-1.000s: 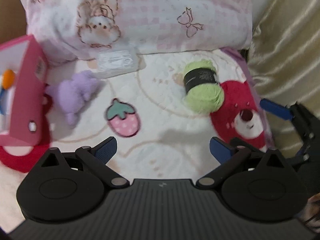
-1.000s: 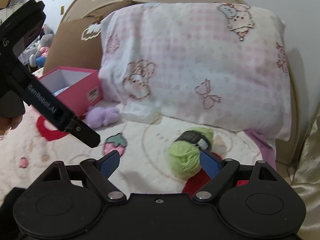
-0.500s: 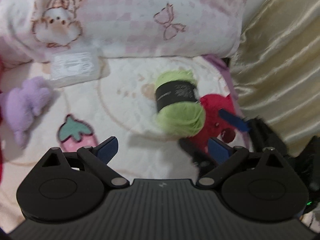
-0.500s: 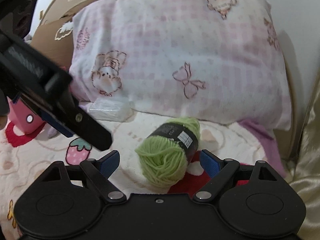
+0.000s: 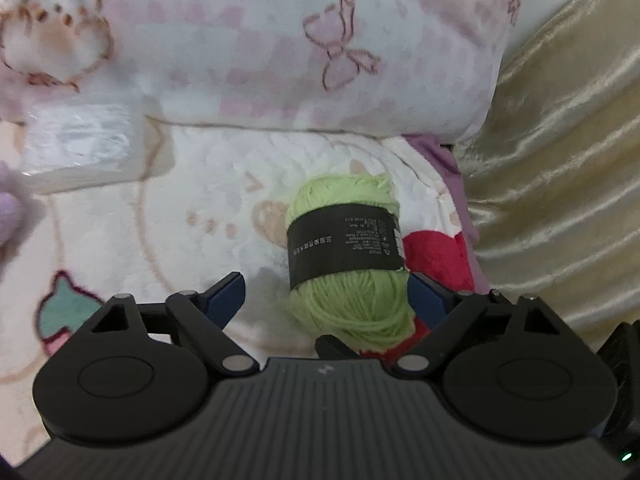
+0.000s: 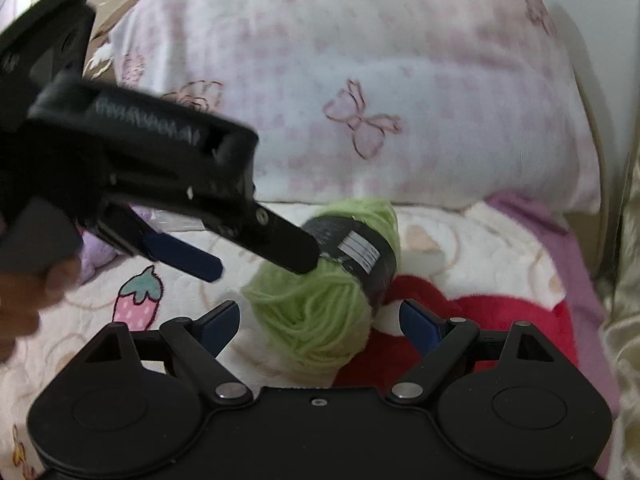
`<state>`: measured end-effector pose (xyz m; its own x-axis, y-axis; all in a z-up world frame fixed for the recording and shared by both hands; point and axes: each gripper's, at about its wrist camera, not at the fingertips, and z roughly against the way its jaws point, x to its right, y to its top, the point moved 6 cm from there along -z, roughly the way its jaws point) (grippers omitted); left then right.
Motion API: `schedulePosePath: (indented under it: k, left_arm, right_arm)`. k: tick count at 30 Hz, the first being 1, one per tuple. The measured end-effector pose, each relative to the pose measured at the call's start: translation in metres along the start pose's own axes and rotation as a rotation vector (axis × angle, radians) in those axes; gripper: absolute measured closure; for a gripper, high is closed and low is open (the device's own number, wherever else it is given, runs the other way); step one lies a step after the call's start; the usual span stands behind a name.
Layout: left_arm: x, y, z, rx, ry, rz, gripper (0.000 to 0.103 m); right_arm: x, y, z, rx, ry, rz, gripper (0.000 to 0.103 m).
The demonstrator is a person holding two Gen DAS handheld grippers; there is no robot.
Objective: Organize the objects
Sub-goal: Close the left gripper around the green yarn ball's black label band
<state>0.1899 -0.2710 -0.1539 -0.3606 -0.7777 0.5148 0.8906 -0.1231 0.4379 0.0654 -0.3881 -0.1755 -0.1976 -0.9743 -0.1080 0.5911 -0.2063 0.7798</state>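
Note:
A green yarn skein (image 5: 348,256) with a black paper band lies on the fluffy blanket (image 5: 208,208) in front of the pillow. My left gripper (image 5: 326,298) reaches over it with the jaws closing. The skein's near end is between the blue pads: the right pad (image 5: 426,298) is at its edge and the left pad (image 5: 226,296) stands apart. In the right wrist view the yarn skein (image 6: 320,312) also sits between the fingers of my right gripper (image 6: 320,320), which is open and clear of it. There the left gripper (image 6: 260,268) comes in from the left above the skein.
A pink and white pillow (image 5: 280,40) closes off the back. A clear plastic packet (image 5: 80,144) lies at the left beside a purple plush (image 6: 96,252). Gold satin cloth (image 5: 560,160) rises on the right. A hand (image 6: 28,300) holds the left gripper.
The left gripper has swung right and down onto the yarn and its jaws have narrowed; the pink box has left its view. The right gripper has sunk closer to the skein.

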Motion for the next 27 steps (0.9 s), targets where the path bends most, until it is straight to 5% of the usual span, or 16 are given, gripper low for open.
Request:
schedulePosePath:
  k: [8,27]
  left_arm:
    - [-0.005,-0.012,-0.017,0.017,-0.081,0.037,0.046]
    - [-0.013,-0.015,-0.016,0.098,-0.093,0.066,0.058]
  right_arm:
    - [0.006,-0.010,-0.014,-0.053,0.024,-0.100,0.031]
    - [-0.006,-0.004,-0.027,-0.013,-0.055,-0.006,0.038]
